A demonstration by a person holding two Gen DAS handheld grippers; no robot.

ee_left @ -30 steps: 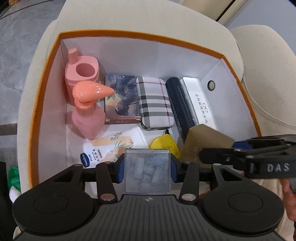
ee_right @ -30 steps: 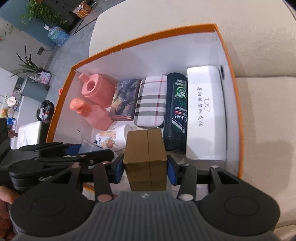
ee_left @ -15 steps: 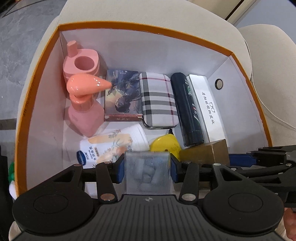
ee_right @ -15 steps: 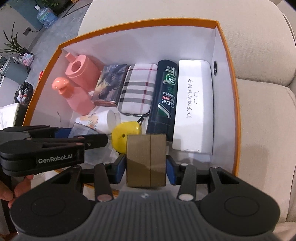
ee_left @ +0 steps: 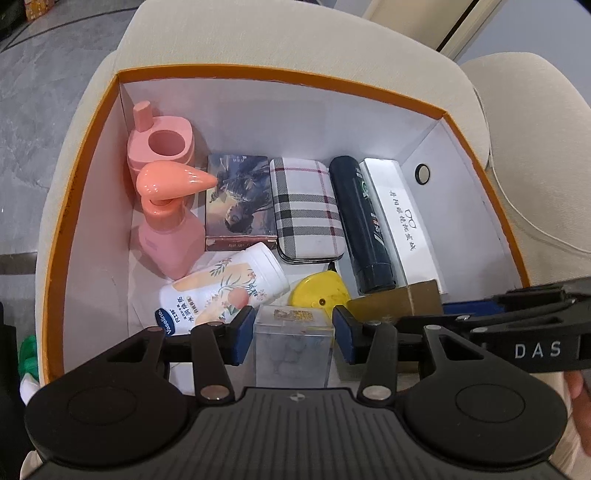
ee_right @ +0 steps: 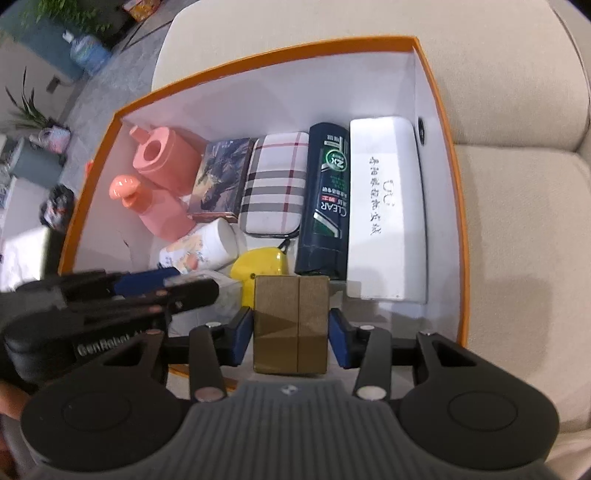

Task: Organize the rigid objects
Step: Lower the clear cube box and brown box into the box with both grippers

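My left gripper [ee_left: 293, 328] is shut on a small clear plastic box [ee_left: 291, 347], its blue pads pressed on both sides, low over the near end of an orange-rimmed white bin [ee_left: 280, 75]. My right gripper [ee_right: 290, 332] is shut on a gold-brown box [ee_right: 290, 325] just to the right, also above the bin's near edge. In the left wrist view the gold box [ee_left: 391, 299] shows between the other gripper's fingers. The left gripper [ee_right: 177, 288] reaches in from the left of the right wrist view.
Along the bin's far wall lie a pink container [ee_left: 162, 144], a pink pump bottle [ee_left: 170, 229], a picture box [ee_left: 238, 201], a plaid case [ee_left: 304, 208], a dark shampoo bottle [ee_left: 364, 225] and a white case [ee_left: 402, 218]. Nearer lie a white lotion bottle [ee_left: 225, 288] and a yellow tape measure [ee_left: 325, 293]. The bin sits on a beige sofa [ee_left: 258, 33].
Both views have drawn back slightly, so more of the bin's floor shows. The yellow tape measure now appears beyond the gold box in the right wrist view. Both grips are unchanged.
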